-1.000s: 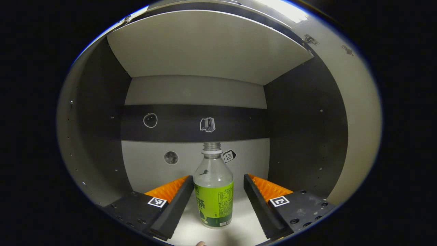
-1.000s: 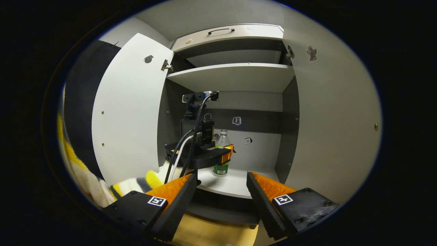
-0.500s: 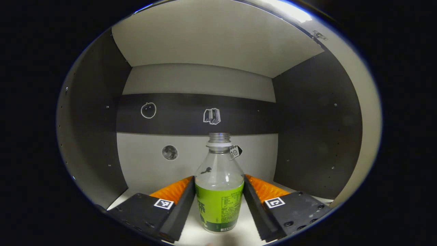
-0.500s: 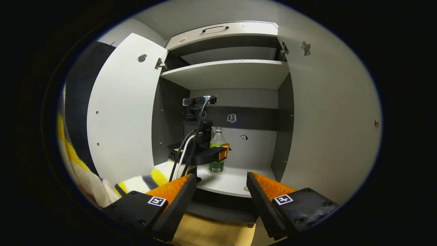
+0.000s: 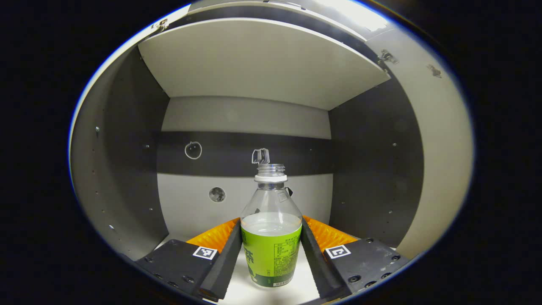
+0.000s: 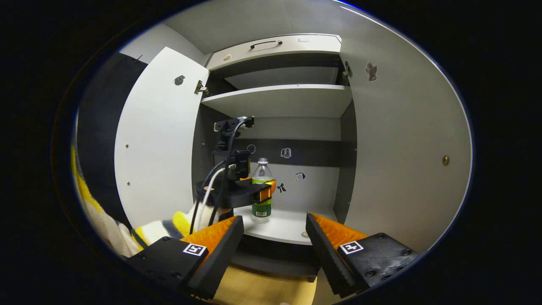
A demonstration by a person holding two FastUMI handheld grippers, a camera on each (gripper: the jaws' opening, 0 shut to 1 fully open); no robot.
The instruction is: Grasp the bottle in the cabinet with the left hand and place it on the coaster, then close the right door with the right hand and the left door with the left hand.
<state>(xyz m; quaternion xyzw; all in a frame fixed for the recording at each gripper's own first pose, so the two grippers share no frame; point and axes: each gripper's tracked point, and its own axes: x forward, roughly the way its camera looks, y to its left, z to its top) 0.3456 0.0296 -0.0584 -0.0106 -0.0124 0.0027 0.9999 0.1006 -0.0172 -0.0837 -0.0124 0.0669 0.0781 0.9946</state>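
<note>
Jaws of the left gripper (image 5: 271, 254), wide apart a second ago, are now pressed against both sides of the bottle (image 5: 271, 237), which is held upright at its green label. In the right gripper view the bottle's base appears to be raised slightly off the cabinet's lower shelf (image 6: 288, 226), near that shelf's front edge, though this is hard to confirm at such a distance. The grasp is therefore judged complete, with the carry to the coaster next; no coaster is pointed out here. Jaws of the right gripper (image 6: 274, 250) are spread wide and hold nothing, in front of the cabinet. One bottle is counted, two grippers, two shelves and two open doors: the left door (image 6: 156, 144) and the right door (image 6: 406, 152). A striped sleeve (image 6: 169, 224) is seen behind the left gripper.
</note>
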